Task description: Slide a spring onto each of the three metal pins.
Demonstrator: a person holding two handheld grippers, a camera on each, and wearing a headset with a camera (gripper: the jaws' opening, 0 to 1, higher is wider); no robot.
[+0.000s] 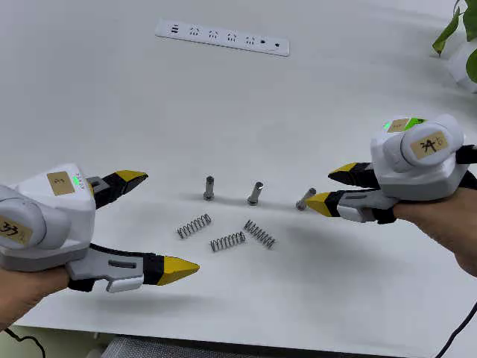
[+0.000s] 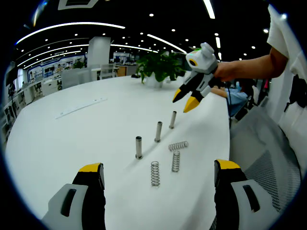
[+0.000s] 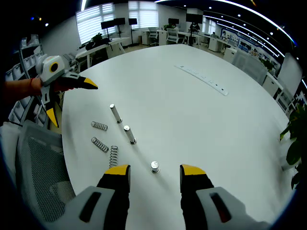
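I am working at the white counter (image 1: 223, 97), holding my left gripper (image 1: 156, 222) spread wide at lower left and my right gripper (image 1: 328, 188) spread at right, just beside the rightmost pin (image 1: 305, 198). Three pins (image 1: 256, 193) are standing mid-frame, with three springs (image 1: 227, 241) lying just below. I am judging it best to pinch that pin low, leaving its top free.
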